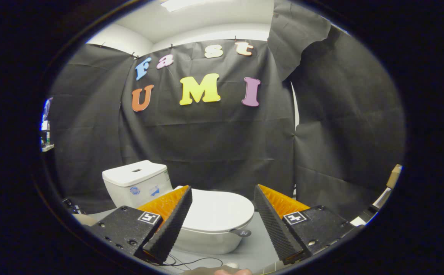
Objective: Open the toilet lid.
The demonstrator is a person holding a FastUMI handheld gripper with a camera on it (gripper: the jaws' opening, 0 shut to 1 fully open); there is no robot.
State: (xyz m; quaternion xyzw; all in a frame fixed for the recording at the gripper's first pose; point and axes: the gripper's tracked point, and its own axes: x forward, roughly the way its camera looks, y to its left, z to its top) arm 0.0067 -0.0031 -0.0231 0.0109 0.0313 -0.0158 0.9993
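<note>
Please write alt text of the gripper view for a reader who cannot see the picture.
A white toilet with its lid closed stands on a grey floor before a black cloth wall, tank behind it. The gripper is open, its fingers spread apart with the lid beyond them, touching nothing.

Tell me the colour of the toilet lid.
White. The lid lies closed on the bowl, seen in the gripper view between and beyond the open gripper fingers.
</note>
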